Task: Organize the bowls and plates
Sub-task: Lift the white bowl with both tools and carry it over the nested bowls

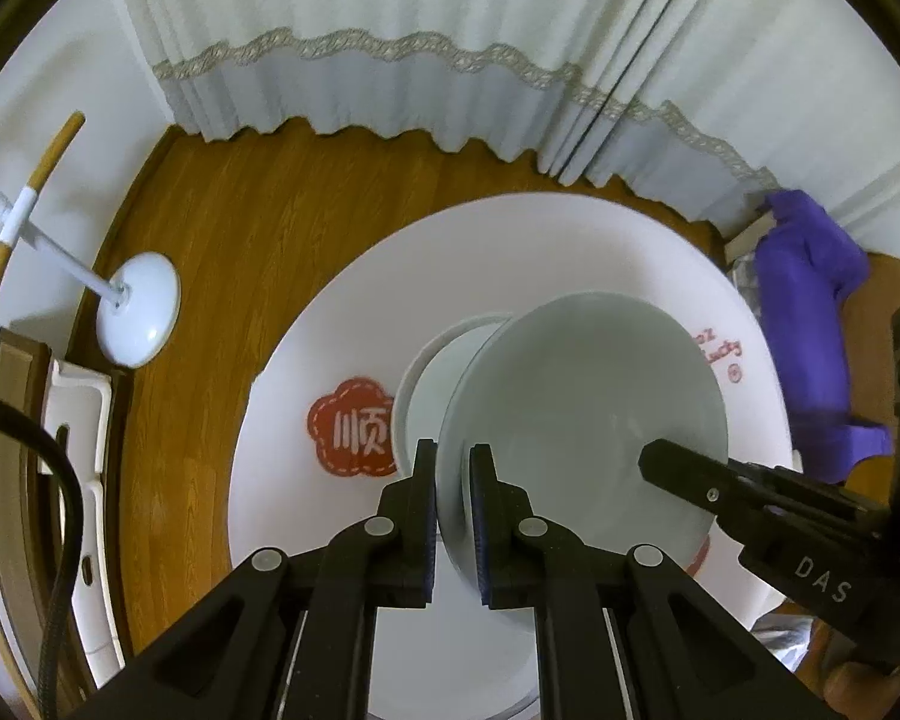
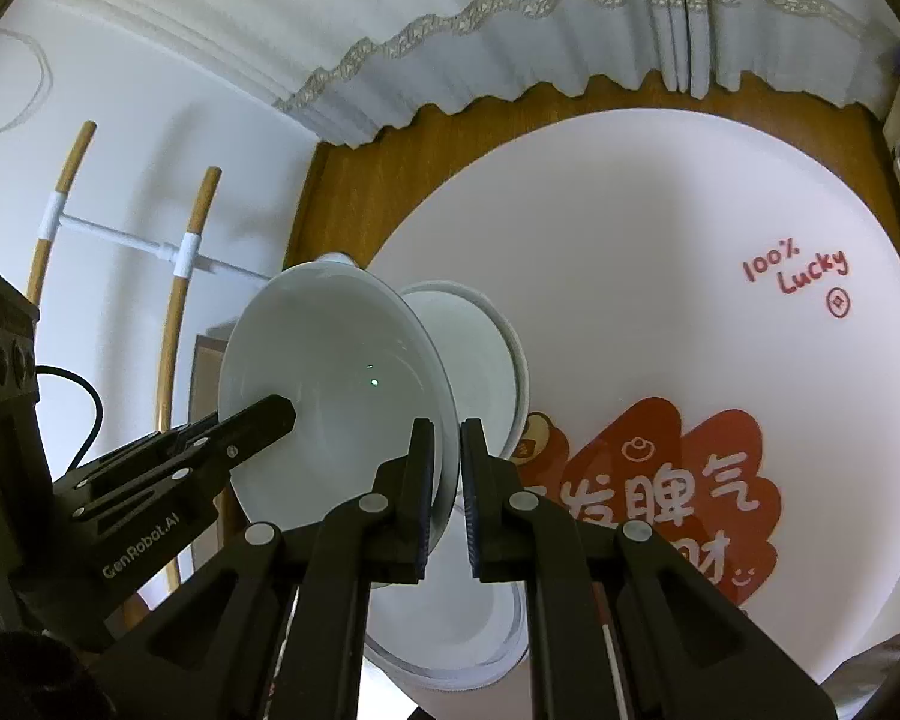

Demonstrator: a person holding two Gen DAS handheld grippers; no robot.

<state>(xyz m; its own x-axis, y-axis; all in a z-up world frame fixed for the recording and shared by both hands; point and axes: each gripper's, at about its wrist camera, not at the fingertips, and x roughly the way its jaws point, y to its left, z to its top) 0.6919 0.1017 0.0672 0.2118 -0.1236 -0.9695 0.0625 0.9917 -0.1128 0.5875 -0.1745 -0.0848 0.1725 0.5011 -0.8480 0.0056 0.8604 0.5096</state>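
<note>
Glossy pale ceramic bowl (image 1: 582, 420), round, smooth, held above our round white table (image 1: 306, 360), over stacked bowls (image 1: 417, 396), our left gripper (image 1: 453, 480) and right gripper (image 2: 447, 462) pinched narrowly on its rim.

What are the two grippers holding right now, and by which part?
Both hold one pale glossy ceramic plate by its rim: left gripper on one edge, right gripper on the opposite edge.

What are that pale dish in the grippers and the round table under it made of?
The dish looks like glazed ceramic: smooth, glossy, with small light reflections. The round table has a matte pinkish-white top with printed red designs, possibly plastic or a laminate cover; I cannot tell which.
</note>
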